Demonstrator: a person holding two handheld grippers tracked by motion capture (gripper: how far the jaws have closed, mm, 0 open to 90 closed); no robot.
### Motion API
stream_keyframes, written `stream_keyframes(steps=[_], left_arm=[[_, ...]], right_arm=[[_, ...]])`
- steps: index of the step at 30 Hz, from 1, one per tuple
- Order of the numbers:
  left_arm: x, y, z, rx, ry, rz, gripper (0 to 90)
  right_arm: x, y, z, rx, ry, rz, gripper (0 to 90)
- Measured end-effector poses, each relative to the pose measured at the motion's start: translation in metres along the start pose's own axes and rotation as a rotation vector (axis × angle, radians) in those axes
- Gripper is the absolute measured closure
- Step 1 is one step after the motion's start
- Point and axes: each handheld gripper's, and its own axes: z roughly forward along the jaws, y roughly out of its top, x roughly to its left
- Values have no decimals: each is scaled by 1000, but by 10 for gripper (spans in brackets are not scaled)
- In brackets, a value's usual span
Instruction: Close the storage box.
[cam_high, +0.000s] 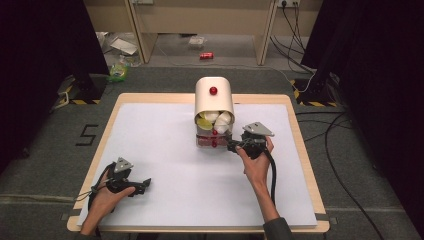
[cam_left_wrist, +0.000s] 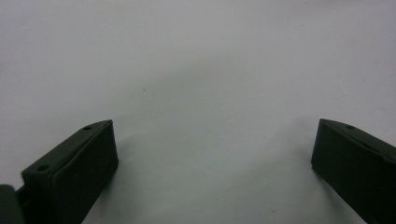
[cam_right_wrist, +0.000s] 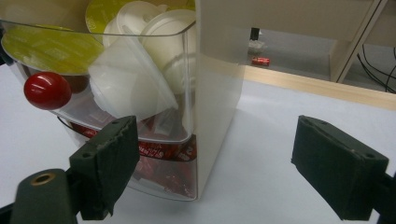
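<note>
Black pads of the right gripper (cam_right_wrist: 215, 172) are seen spread wide, nothing held between them. Just beyond its left-hand pad (cam_right_wrist: 112, 161) the clear drawer (cam_right_wrist: 154, 93) of the cream cabinet (cam_high: 214, 100) is found, packed with white cups (cam_right_wrist: 140, 74), its red knob (cam_right_wrist: 47, 90) beside that pad. Wide-spread jaws of the left gripper (cam_left_wrist: 210, 163) are held over bare white table (cam_left_wrist: 201, 70).

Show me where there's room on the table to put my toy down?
Between the left gripper and the drawer box, the white mat lies bare. The mat's near edge is bare too. It's crowded where the right gripper meets the box.
</note>
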Motion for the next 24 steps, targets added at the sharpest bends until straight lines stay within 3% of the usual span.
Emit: stream_keyframes(steps=[20, 24], left_arm=[[0, 0, 0, 1, 0, 1, 0], [0, 0, 0, 0, 0, 0, 0]], right_arm=[[-3, 1, 3, -4, -23, -3, 152], [-2, 1, 2, -4, -21, 0, 197]])
